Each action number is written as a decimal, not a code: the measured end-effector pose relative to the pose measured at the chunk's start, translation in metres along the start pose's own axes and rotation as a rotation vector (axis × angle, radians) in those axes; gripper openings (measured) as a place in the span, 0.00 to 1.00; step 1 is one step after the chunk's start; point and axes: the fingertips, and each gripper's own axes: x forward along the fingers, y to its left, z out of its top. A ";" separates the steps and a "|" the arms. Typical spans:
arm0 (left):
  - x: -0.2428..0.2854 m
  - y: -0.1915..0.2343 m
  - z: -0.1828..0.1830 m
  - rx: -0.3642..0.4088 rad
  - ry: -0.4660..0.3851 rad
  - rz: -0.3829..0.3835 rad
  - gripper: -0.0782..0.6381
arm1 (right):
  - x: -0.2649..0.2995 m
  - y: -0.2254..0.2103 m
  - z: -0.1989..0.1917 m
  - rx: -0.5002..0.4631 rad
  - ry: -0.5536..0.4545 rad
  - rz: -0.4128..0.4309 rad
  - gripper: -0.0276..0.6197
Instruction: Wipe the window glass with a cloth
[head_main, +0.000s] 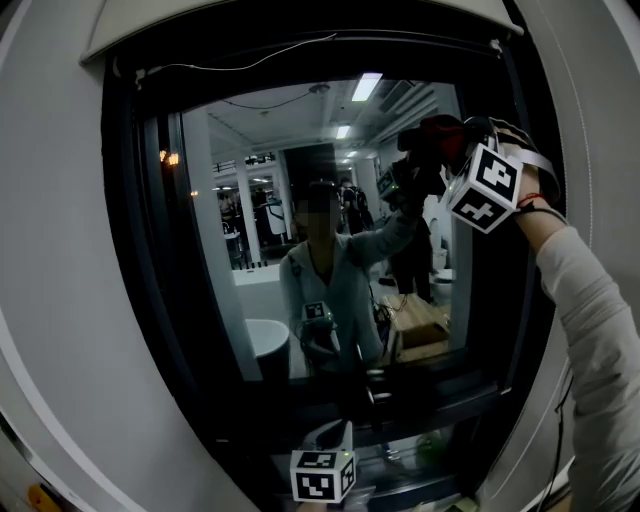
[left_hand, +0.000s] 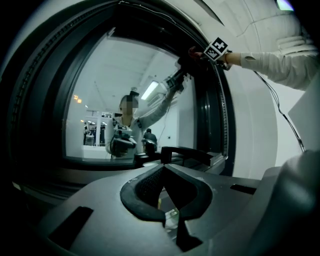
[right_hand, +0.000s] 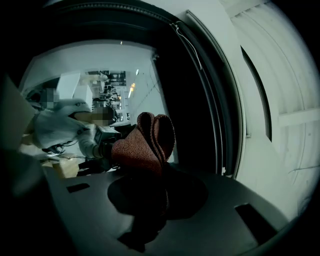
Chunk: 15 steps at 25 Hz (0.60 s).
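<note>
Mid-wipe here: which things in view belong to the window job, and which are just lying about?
In the job: window glass; cloth, clamped in the right hand-held gripper near the glass's top right corner.
Lying about: left hand-held gripper, low, holding nothing; thin wire along the frame's top.

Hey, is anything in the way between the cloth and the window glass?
Nothing visible is. The right gripper holds the cloth up at the glass's upper right corner, with nothing between them; I can't tell whether the cloth touches it.
</note>
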 end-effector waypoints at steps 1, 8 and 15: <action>0.000 0.000 0.000 0.000 0.001 0.002 0.12 | 0.004 -0.008 -0.001 -0.001 0.007 -0.014 0.12; 0.004 0.011 0.003 -0.013 0.001 0.019 0.12 | 0.030 -0.038 0.001 -0.028 0.047 -0.082 0.12; 0.004 0.011 0.006 -0.002 0.005 0.016 0.12 | 0.040 -0.016 0.001 -0.056 0.069 -0.049 0.12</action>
